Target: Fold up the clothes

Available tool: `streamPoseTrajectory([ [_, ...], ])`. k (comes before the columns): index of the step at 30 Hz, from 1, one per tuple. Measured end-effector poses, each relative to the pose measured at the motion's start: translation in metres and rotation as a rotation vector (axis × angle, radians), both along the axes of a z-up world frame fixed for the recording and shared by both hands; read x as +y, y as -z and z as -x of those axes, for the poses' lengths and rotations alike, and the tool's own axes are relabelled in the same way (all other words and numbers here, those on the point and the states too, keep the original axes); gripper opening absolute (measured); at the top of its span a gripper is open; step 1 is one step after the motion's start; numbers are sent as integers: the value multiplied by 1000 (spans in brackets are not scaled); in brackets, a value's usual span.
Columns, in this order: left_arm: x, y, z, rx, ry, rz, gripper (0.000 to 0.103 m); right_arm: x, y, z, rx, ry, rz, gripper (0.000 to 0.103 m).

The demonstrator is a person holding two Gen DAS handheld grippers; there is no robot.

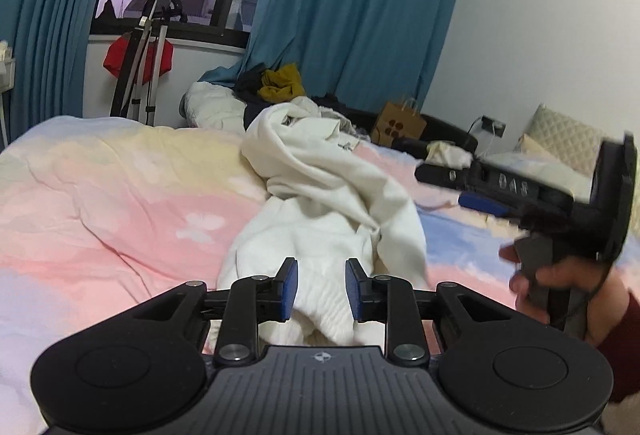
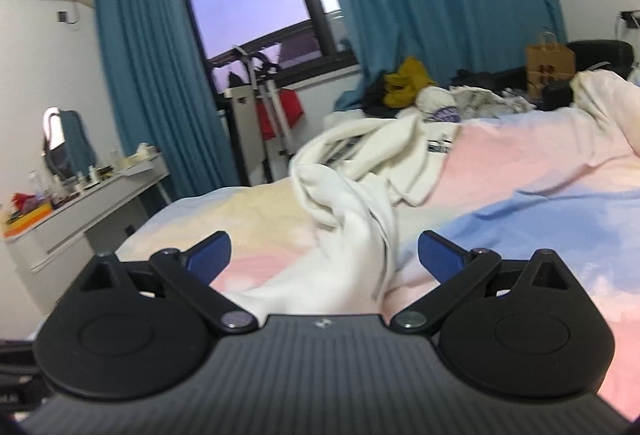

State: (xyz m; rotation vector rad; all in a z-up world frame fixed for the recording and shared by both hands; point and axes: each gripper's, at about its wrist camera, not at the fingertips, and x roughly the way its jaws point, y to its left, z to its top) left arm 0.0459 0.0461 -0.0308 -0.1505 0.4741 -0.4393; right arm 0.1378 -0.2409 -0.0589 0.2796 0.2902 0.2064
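Observation:
A crumpled cream-white garment [image 1: 320,191] lies in a heap on the pastel bedspread [image 1: 120,203]; it also shows in the right wrist view [image 2: 360,203], with dark print near its far part. My left gripper [image 1: 321,289] is open, its blue pads on either side of the garment's near knitted end, just above it. My right gripper [image 2: 324,255] is wide open over the garment's near end, holding nothing. The right gripper [image 1: 460,187] also shows in the left wrist view, at the right, in a hand, above the bed.
A pile of other clothes, with a mustard piece [image 1: 280,83], lies at the bed's far end. A brown paper bag [image 1: 400,123] stands beyond it. A tripod [image 1: 140,67] and red cloth stand by the window. A cluttered white desk [image 2: 80,191] stands left of the bed.

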Motion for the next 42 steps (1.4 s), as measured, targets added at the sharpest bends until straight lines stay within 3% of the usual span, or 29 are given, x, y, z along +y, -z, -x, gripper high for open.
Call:
streamPoseTrajectory([
  [5, 15, 0, -16, 54, -105, 22, 34, 15, 0, 2, 72, -57, 39, 89],
  [8, 26, 5, -26, 95, -162, 34, 34, 41, 1, 16, 88, -166, 139, 86],
  [10, 29, 7, -30, 89, -172, 30, 41, 60, 6, 26, 98, -193, 223, 86],
  [14, 20, 9, -33, 52, -142, -42, 42, 82, 25, 48, 204, -199, 330, 86],
  [18, 12, 9, -28, 28, -101, -57, 42, 92, 36, 67, 242, -170, 403, 86],
  [20, 7, 9, -26, 12, -84, -65, 42, 92, 42, 63, 291, -156, 395, 78],
  [22, 3, 8, -22, -5, -67, -89, 42, 85, 47, 63, 362, -124, 327, 69],
  [25, 3, 9, -17, 13, -18, -59, 42, 69, 47, 68, 415, -52, 210, 60],
  [28, 8, 9, -10, 75, 7, 44, 46, 53, 49, 67, 463, -15, 52, 50],
  [30, 9, 15, -15, 118, 17, 104, 53, 40, 52, 66, 489, 4, -72, 48],
  [34, 10, 28, -23, 205, 36, 224, 56, 19, 56, 67, 514, 24, -267, 46],
  [40, 3, 47, -53, 344, 51, 390, 55, 13, 62, 64, 526, 18, -344, 47],
  [42, -3, 54, -63, 372, 50, 388, 55, 11, 66, 62, 538, 21, -354, 47],
])
